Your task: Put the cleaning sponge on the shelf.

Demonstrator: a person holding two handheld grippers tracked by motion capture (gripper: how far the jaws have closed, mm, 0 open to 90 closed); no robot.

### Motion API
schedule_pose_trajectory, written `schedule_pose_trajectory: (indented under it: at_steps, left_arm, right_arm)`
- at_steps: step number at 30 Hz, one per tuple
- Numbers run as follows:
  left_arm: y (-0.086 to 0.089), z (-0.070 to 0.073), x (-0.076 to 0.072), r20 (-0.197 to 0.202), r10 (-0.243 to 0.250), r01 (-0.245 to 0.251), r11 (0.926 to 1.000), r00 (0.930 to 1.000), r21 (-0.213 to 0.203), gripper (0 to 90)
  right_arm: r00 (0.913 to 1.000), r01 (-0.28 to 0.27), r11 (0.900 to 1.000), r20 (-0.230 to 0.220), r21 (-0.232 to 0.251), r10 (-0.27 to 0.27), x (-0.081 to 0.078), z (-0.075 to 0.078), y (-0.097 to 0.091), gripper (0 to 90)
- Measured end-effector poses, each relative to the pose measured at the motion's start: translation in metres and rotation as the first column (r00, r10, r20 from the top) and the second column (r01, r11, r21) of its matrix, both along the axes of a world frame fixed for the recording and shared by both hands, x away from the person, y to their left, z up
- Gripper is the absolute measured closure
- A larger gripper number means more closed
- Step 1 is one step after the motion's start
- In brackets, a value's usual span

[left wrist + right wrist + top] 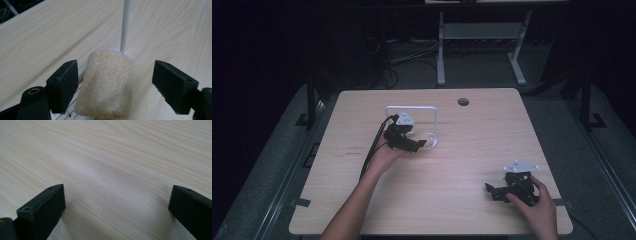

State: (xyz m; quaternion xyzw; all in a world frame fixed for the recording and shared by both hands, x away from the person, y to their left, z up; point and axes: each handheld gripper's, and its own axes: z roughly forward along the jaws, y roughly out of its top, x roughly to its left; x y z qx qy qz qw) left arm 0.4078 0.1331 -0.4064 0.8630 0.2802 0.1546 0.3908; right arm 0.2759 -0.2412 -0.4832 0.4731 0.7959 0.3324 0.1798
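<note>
A beige, rough-fibred loofah sponge [107,85] stands on the slatted base of a white wire rack [434,117], just in front of the rack's thin upright rod [125,25]. My left gripper [419,144] reaches into the rack from the left. Its jaws [115,72] straddle the sponge without pressing it: a sliver of rack shows beside the left pad [66,85], and the right pad [172,85] is well clear. My right gripper [489,190] rests near the table's front right corner, held by a hand. Its jaws [116,197] stand wide open over bare wood.
The light wooden table [452,165] has a round cable hole [463,102] near its far edge. A black cable [372,150] trails from the left gripper toward the front left. Beyond the table stands a white desk frame [441,50] on a dark floor.
</note>
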Motion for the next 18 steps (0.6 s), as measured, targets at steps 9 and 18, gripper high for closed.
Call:
schedule_pose_trajectory:
  at_steps: [9,18]
  left_arm:
    - [0.008,0.012,-0.025,-0.012,-0.031,0.030,0.9979,0.9995,-0.058,51.2]
    - [0.007,-0.004,-0.041,-0.108,-0.089,0.086,0.9957,0.9902,-0.033,89.7]
  right_arm:
    - [1.0000,0.000,1.0000,0.000,0.000,0.000,0.000,0.000,0.000,0.6]
    - [1.0000,0.000,1.0000,0.000,0.000,0.000,0.000,0.000,0.000,0.7]
